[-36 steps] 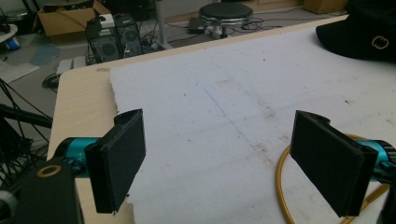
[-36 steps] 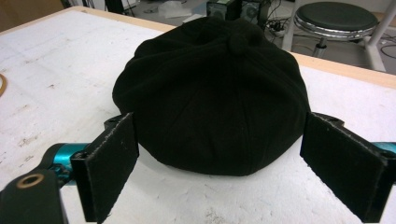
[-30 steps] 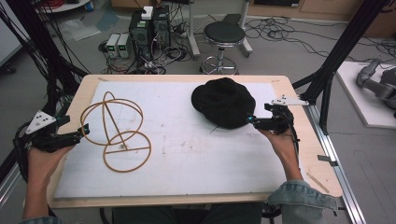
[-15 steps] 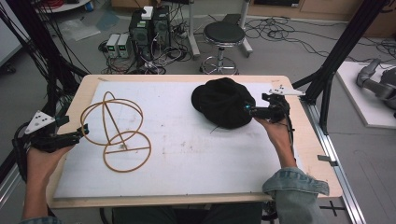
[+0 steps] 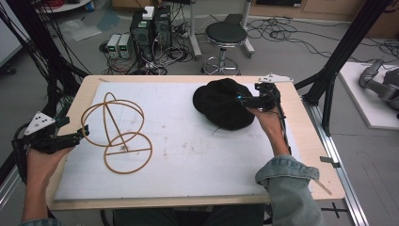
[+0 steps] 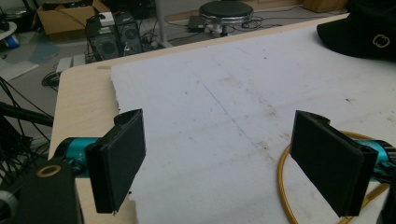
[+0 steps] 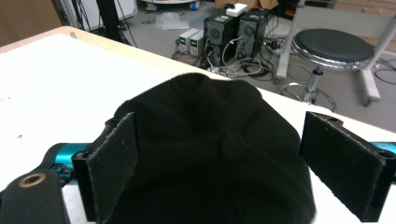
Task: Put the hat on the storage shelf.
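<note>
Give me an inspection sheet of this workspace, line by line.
Surface: wooden table under a white mat with faint smudges.
Job's things: black cap on the mat's far right; gold wire stand of rings at its left.
Clutter: nothing seen on the mat.
Grippers: right hand-held gripper open, jaws either side of the cap's edge; left hand-held gripper open beside the wire stand.
Cables: one trails along the right forearm from the gripper; tangles on the floor.
Surroundings: stool, computer boxes, black frame posts.
</note>
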`<action>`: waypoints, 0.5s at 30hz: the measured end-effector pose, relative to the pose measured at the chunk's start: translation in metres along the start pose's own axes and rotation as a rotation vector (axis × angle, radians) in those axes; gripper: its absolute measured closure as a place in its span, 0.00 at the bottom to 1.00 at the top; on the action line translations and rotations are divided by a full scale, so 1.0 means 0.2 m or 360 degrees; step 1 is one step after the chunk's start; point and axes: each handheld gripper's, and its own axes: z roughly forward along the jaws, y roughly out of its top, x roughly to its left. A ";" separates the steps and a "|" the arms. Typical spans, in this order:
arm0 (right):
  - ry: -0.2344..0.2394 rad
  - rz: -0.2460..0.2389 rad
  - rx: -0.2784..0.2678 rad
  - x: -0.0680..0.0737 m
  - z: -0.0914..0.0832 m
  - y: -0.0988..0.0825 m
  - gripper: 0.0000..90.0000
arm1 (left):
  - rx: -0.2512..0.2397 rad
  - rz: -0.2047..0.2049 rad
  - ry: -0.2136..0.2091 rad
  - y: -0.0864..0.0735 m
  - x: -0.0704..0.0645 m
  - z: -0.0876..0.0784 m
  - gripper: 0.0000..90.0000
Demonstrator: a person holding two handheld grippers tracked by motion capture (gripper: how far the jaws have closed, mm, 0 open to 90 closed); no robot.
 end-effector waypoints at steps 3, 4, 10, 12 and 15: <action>-0.0018 -0.0017 0.0018 0.00 0.04 0.00 0.13 | -0.0002 -0.0002 -0.0001 0.00 0.00 0.00 0.21; -0.0027 -0.0015 0.0019 0.00 0.05 0.00 0.13 | -0.0003 -0.0003 -0.0001 0.00 0.00 0.00 0.21; -0.0062 -0.0006 0.0009 -0.02 0.12 -0.03 0.13 | -0.0007 -0.0003 0.0004 0.00 0.00 -0.01 0.21; -0.0039 0.0063 -0.0003 -0.03 0.15 -0.04 0.13 | -0.0007 -0.0003 0.0004 0.01 0.00 -0.01 0.21; -0.0048 0.0069 0.0020 -0.04 0.18 -0.06 0.13 | -0.0001 0.0005 -0.0001 0.01 0.00 -0.01 0.21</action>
